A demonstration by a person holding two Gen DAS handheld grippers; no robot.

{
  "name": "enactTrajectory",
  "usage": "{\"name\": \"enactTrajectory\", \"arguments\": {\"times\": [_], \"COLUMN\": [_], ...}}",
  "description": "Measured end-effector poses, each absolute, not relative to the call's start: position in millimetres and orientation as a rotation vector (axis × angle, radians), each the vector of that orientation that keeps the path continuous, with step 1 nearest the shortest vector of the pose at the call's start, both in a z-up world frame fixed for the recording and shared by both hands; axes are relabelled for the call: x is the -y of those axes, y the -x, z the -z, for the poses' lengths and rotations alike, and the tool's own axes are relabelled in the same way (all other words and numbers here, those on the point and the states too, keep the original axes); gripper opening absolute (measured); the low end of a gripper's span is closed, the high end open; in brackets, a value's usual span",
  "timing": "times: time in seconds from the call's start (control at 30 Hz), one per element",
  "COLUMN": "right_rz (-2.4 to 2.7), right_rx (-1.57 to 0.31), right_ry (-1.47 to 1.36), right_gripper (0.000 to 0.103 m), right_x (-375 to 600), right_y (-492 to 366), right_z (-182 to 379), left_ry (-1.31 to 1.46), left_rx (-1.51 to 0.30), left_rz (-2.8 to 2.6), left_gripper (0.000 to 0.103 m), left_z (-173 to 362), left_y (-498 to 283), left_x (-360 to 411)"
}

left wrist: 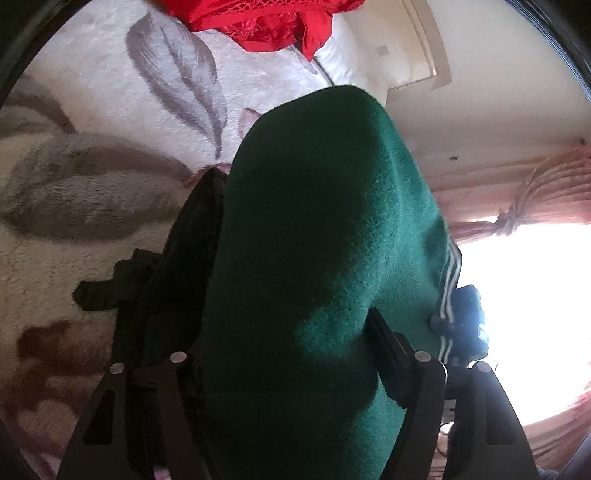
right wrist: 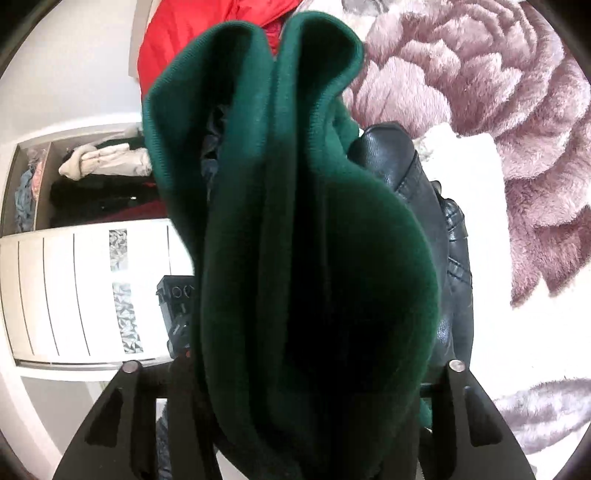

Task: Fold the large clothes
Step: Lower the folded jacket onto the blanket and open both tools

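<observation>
Green garment (left wrist: 314, 240) bunched in both claws, left (left wrist: 291, 354) and right (right wrist: 295, 369); wardrobe shelf (right wrist: 55, 177) holds clothes.

Blown-out window (left wrist: 524, 295) glare, deep foreground shadow, fisheye edges, slight blur

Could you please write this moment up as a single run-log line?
left gripper: shut on green garment | right gripper: shut on green garment | red clothes: behind, on floral blanket

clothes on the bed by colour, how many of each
green: 1, the green garment bunched between both grippers
red: 1, the red garment at the far end of the blanket
black: 1, the black leather jacket under the green one
total: 3
</observation>
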State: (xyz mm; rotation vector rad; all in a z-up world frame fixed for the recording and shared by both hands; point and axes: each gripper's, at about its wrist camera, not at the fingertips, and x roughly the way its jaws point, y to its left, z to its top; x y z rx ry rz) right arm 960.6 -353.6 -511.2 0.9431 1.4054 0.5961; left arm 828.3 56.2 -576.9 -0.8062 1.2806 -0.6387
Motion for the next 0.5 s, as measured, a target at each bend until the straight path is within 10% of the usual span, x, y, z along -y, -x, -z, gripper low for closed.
{"name": "enactTrajectory", "arguments": {"times": [0.27, 0.5], "right_rz": [-0.403, -0.117], "right_rx": [-1.387, -1.225], "right_ry": [-0.564, -0.192], "right_gripper": [0.089, 0.103], "right_x": [341, 323], "right_y": [-947, -865], "right_z": [461, 424], "left_ry": [0.445, 0.15], "left_rx": [-1.258, -1.042], "left_rz": [0.407, 0.261], "left_gripper": [0.069, 0.096], "left_z": [518, 453], "left_y": [-808, -754], "left_x": [-45, -17]}}
